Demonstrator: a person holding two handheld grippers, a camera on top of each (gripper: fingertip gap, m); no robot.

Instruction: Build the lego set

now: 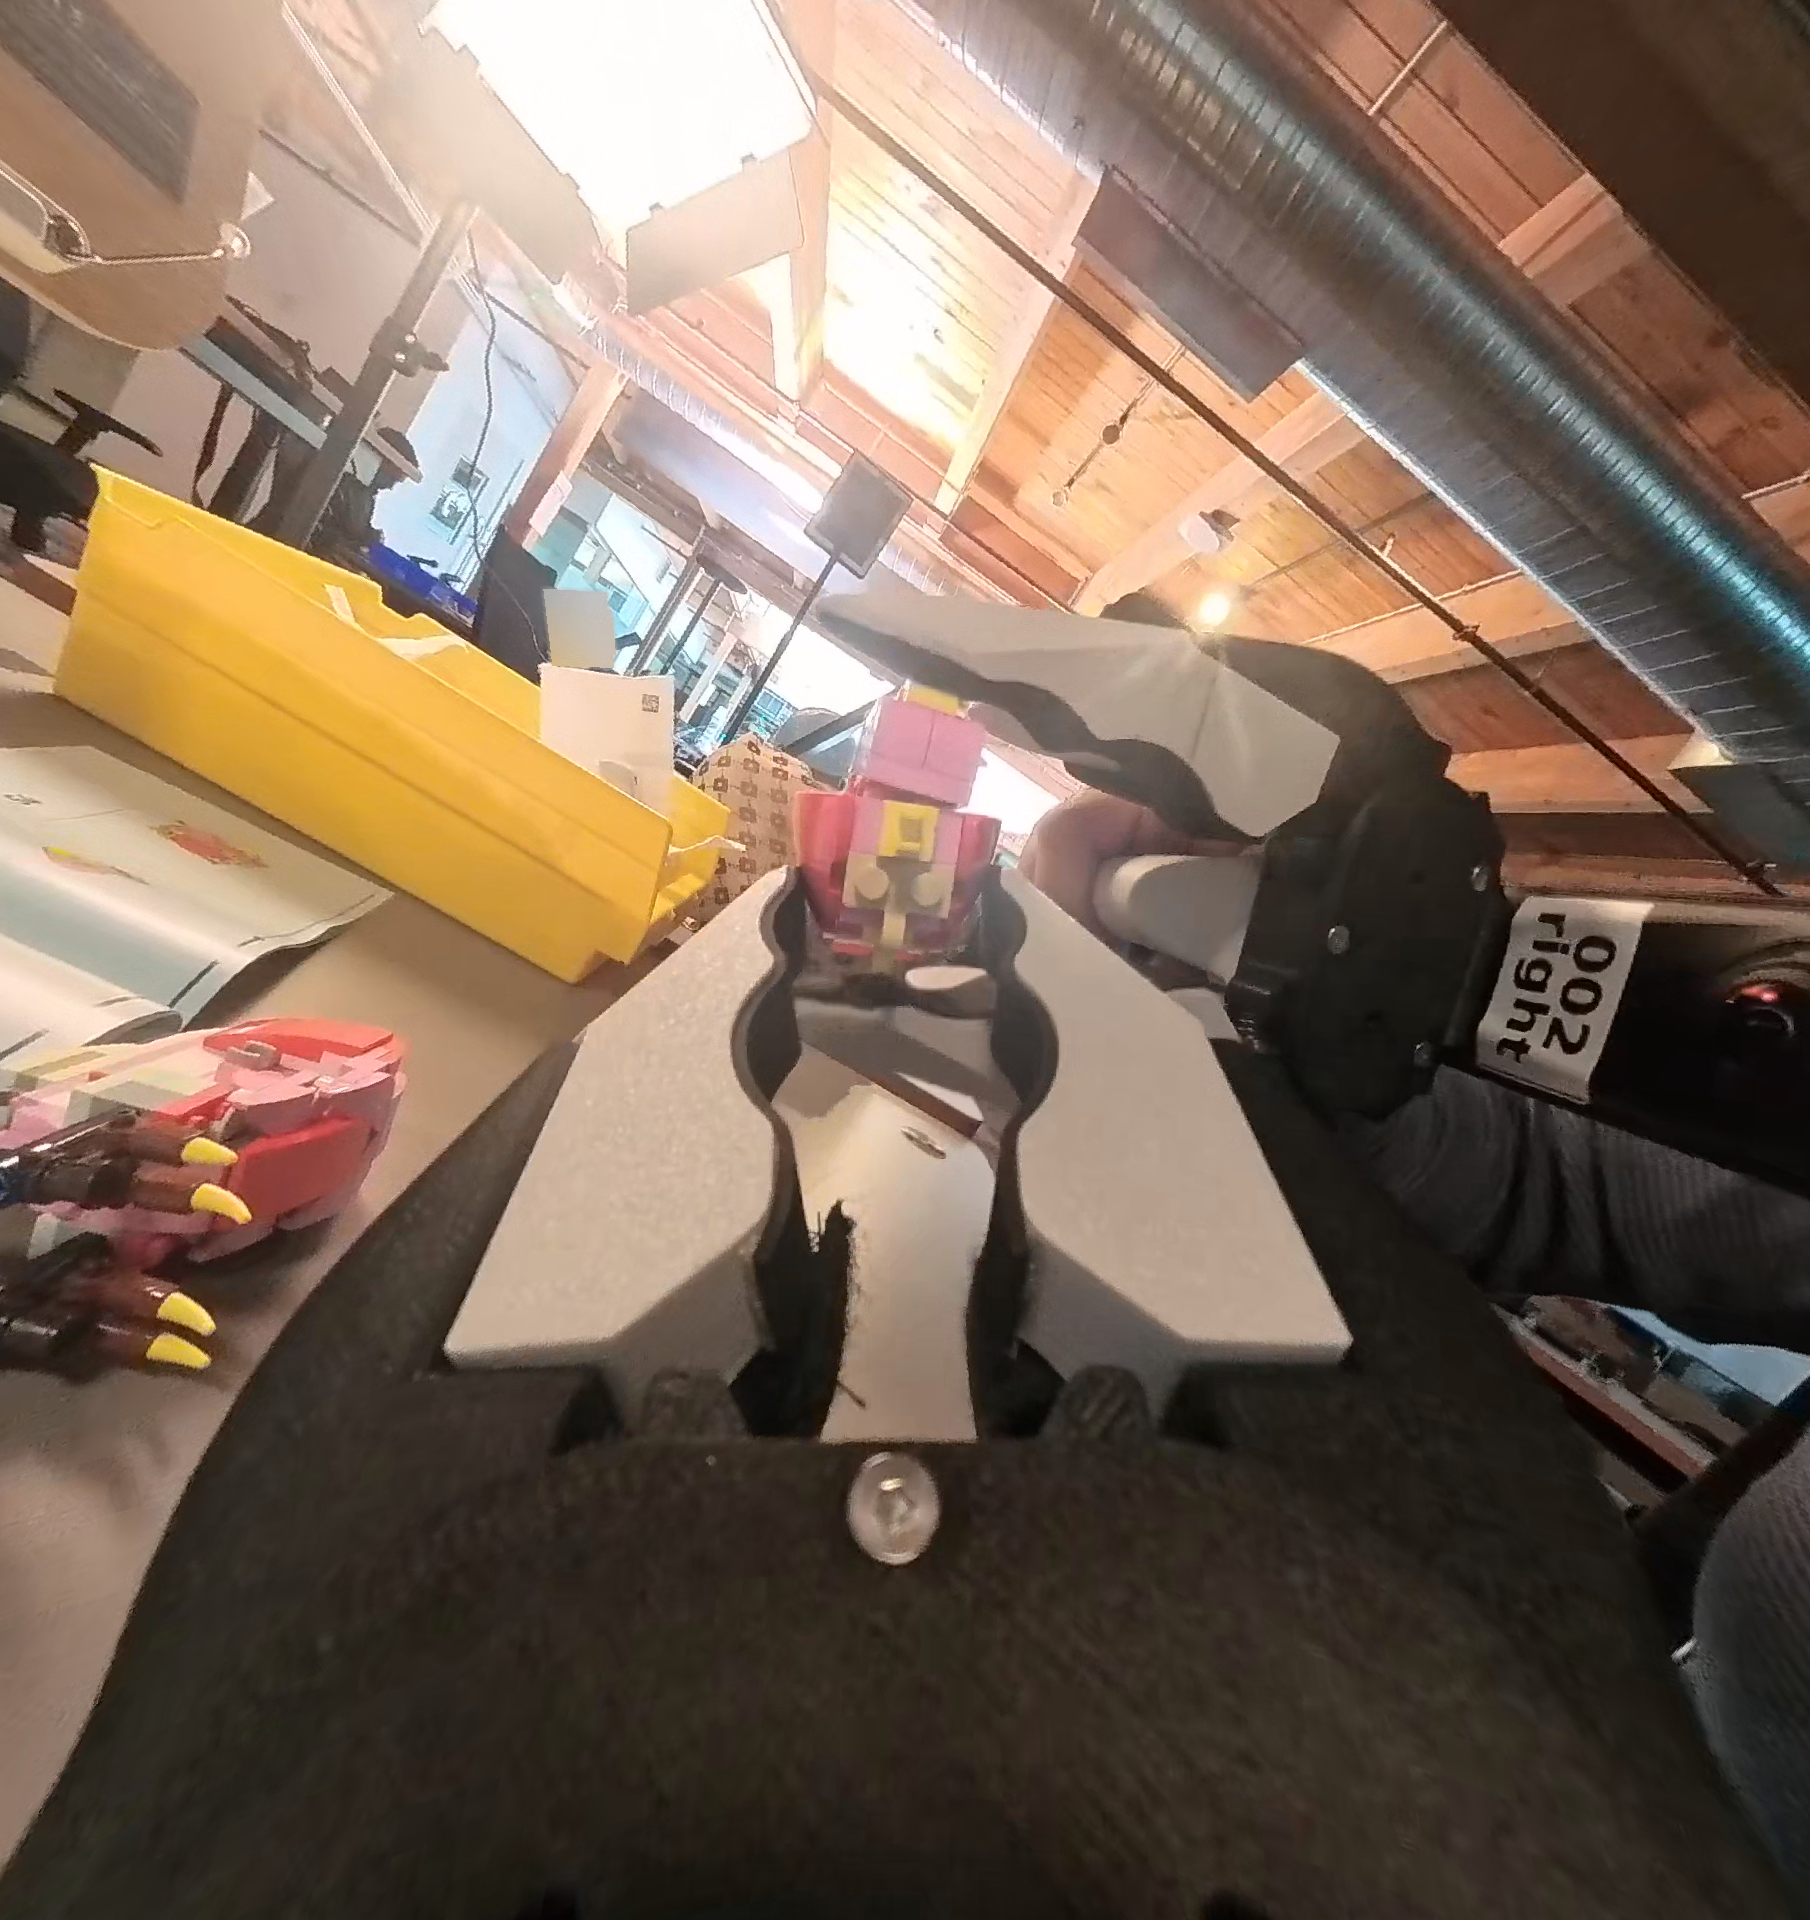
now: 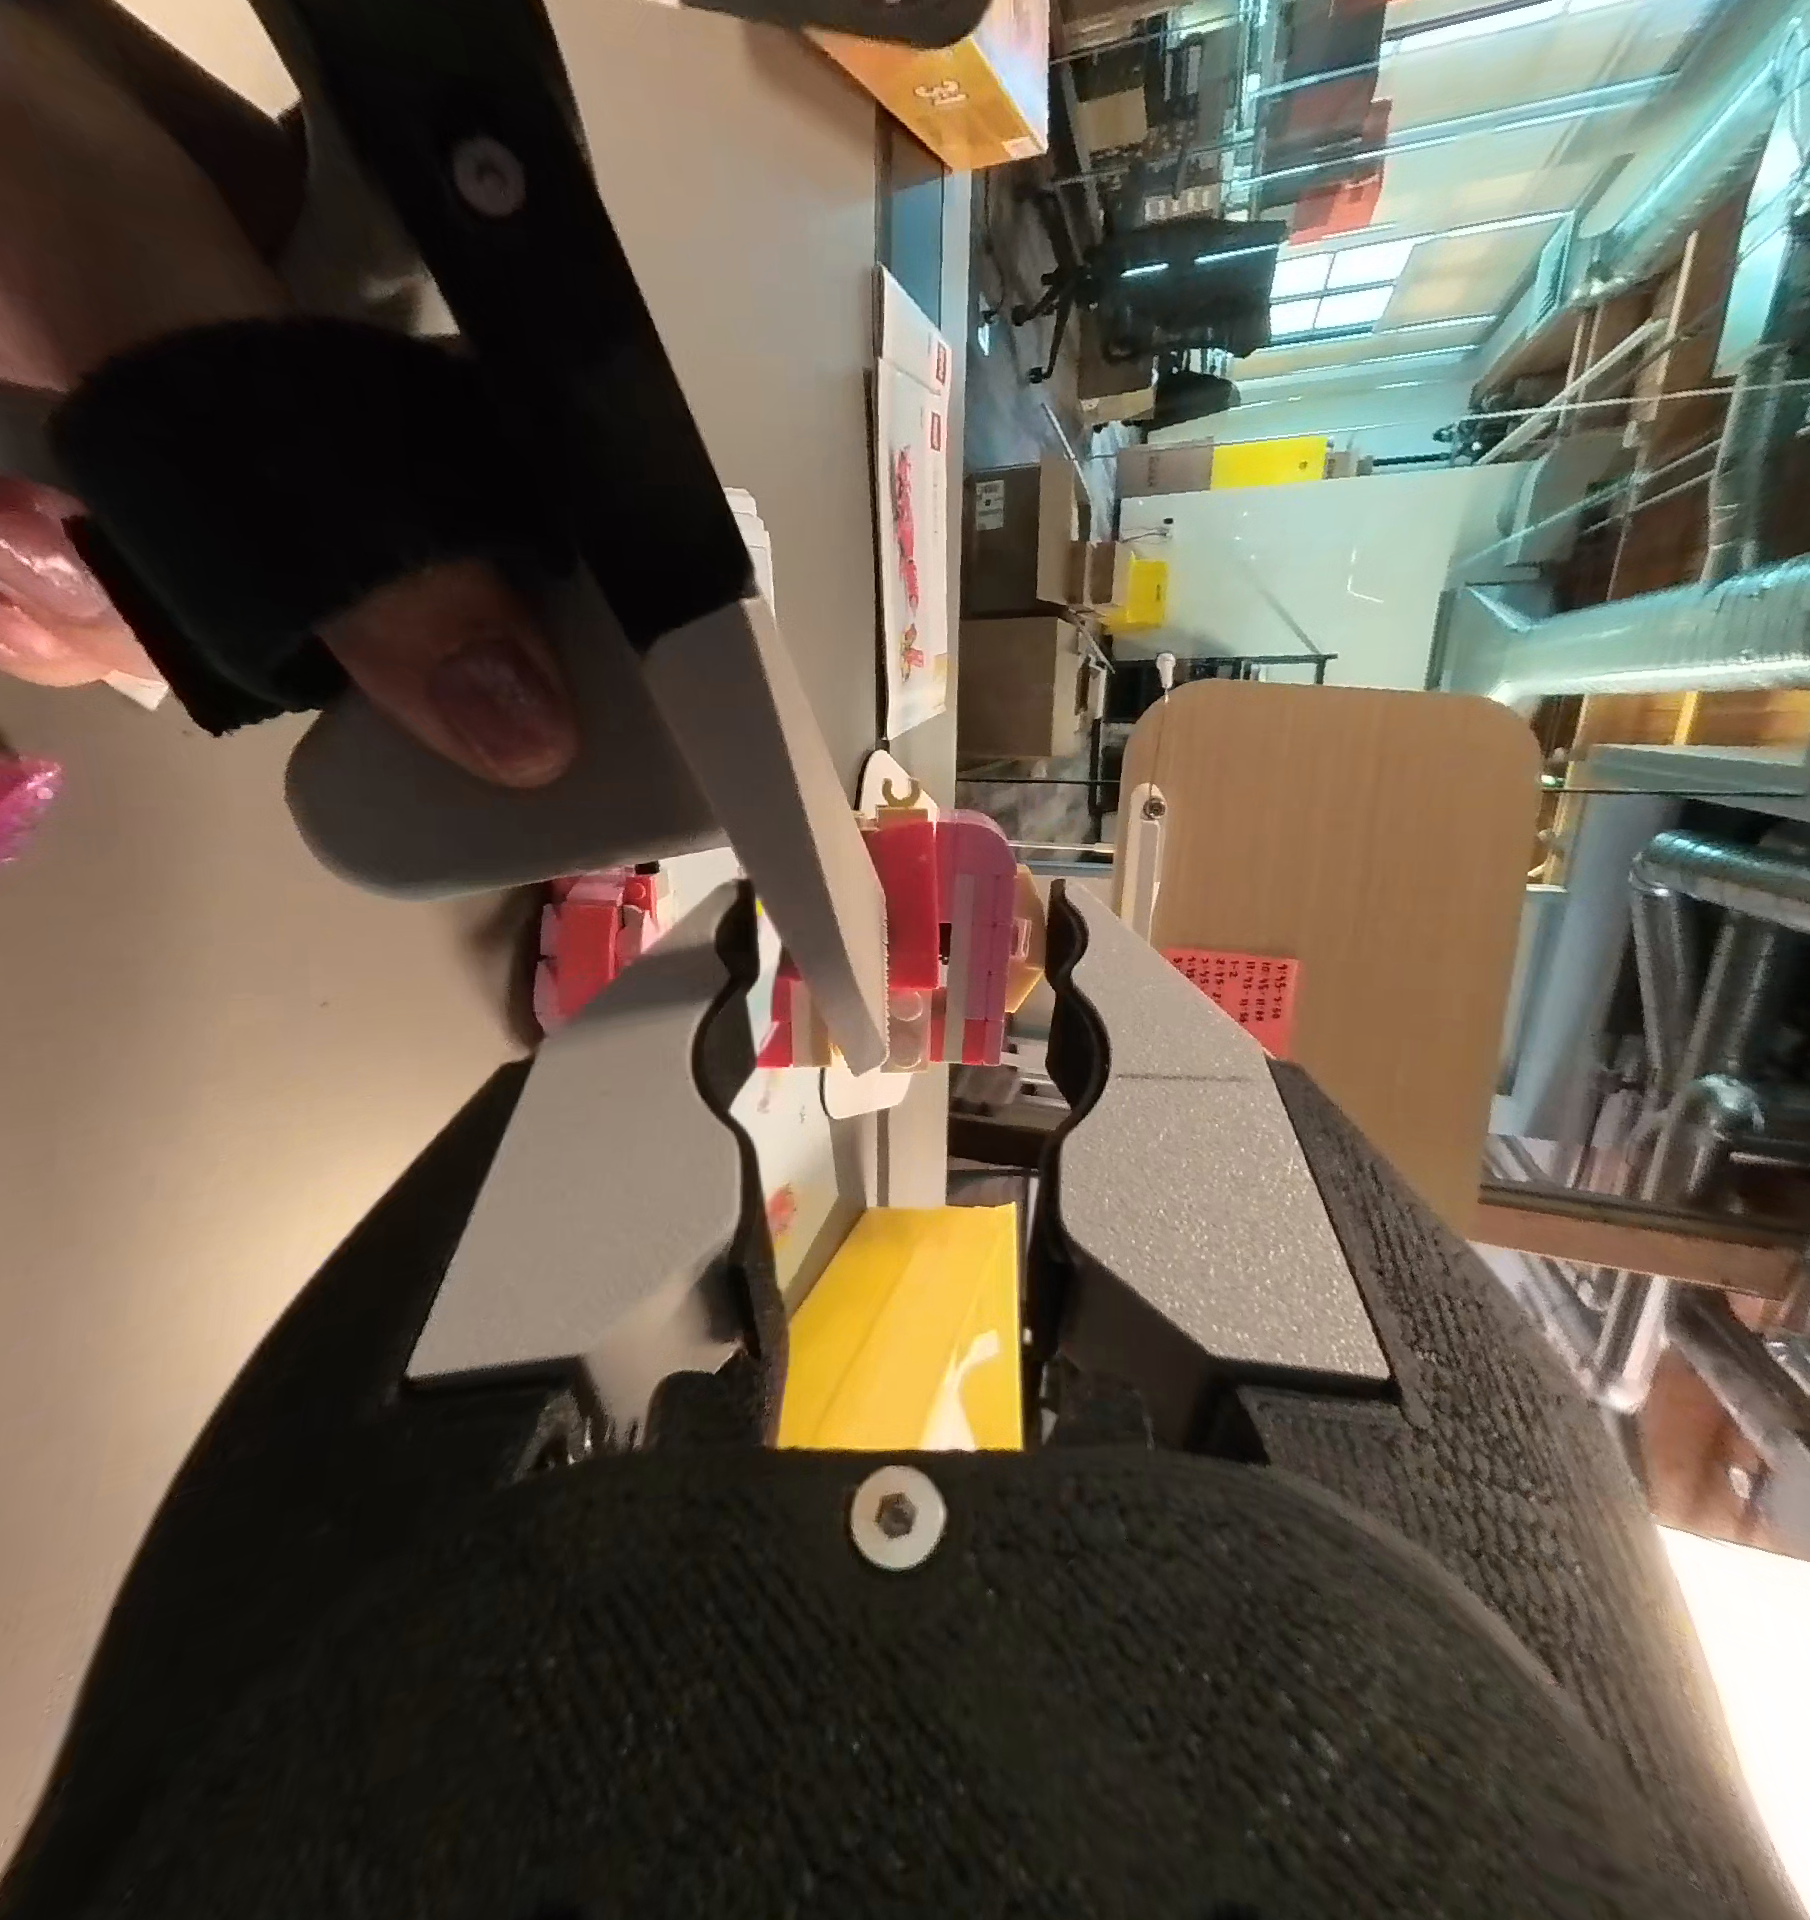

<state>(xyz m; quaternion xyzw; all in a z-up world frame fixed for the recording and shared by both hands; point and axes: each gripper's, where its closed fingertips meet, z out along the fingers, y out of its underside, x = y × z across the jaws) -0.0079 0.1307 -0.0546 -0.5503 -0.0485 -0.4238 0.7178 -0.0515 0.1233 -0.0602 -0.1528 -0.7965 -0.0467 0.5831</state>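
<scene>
My left gripper (image 1: pixel 890 894) is shut on a small red, pink and tan brick assembly (image 1: pixel 901 862) and holds it at its fingertips above the table. In the right wrist view one left finger (image 2: pixel 797 831) lies pressed against the side of the assembly (image 2: pixel 942 935). My right gripper (image 2: pixel 896 935) is open around the same assembly. Its pads stand close on both sides, and a thin gap shows at the right pad. In the left wrist view its upper finger (image 1: pixel 1036 665) sits just over the assembly's pink and yellow top.
A larger red and pink brick model with yellow claws (image 1: pixel 205 1132) lies on the table at the left and also shows in the right wrist view (image 2: pixel 589 956). Behind it are a yellow bin (image 1: pixel 361 707) and an open instruction booklet (image 1: pixel 101 883). A wooden board (image 2: pixel 1327 935) stands beyond. My left and right fingertips are right by each other.
</scene>
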